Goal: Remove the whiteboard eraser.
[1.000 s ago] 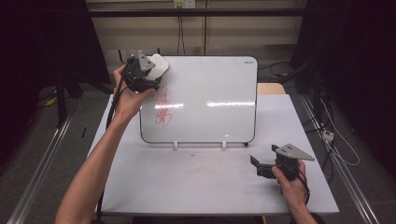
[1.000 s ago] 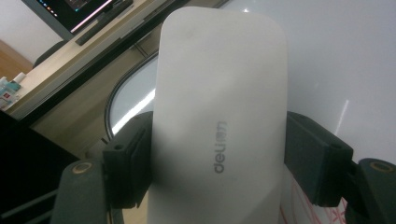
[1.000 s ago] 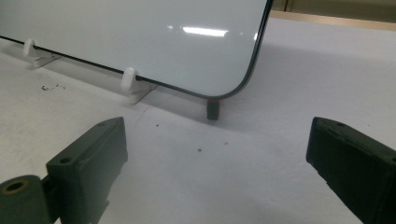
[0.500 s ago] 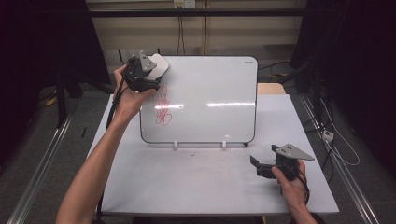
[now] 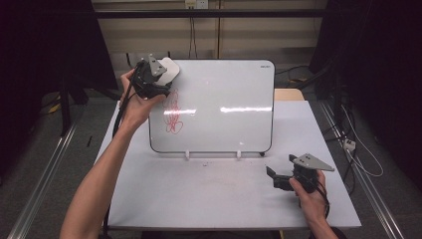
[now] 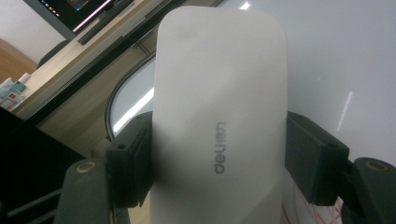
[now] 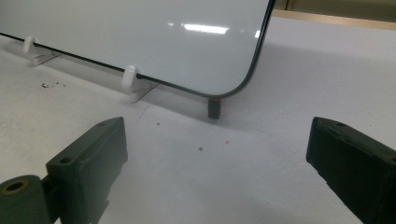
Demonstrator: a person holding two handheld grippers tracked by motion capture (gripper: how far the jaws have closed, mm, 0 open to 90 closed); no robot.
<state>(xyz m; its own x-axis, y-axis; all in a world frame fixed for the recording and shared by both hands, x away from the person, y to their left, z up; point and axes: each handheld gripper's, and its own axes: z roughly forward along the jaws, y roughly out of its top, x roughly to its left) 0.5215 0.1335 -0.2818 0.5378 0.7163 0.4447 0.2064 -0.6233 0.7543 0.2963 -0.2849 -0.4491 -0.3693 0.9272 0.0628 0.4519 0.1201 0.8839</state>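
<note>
1. High view: a person's left claw (image 5: 158, 74) holds a white eraser (image 5: 168, 71) at the upper left corner of the whiteboard (image 5: 224, 99), which stands propped on a white table (image 5: 199, 199). The red scribble (image 5: 172, 113) lies just below the eraser, toward the person; a wipe would likely have to run downward along the board. The scribble's long axis runs up and down the board. The right claw (image 5: 276, 178) rests low on the table, well apart from the scribble, so the left hand is the nearer.

2. Left gripper view: the jaws, which have just been closing, clamp the eraser (image 6: 219, 121) by its two long sides. Its long axis points away along the jaws, rounded end toward the board's corner; red marks (image 6: 322, 212) peep in at the bottom right.

3. Right gripper view: the jaws stand wide apart with nothing between them, facing the board's lower corner (image 7: 224, 88) and its clips (image 7: 132, 77).
</note>
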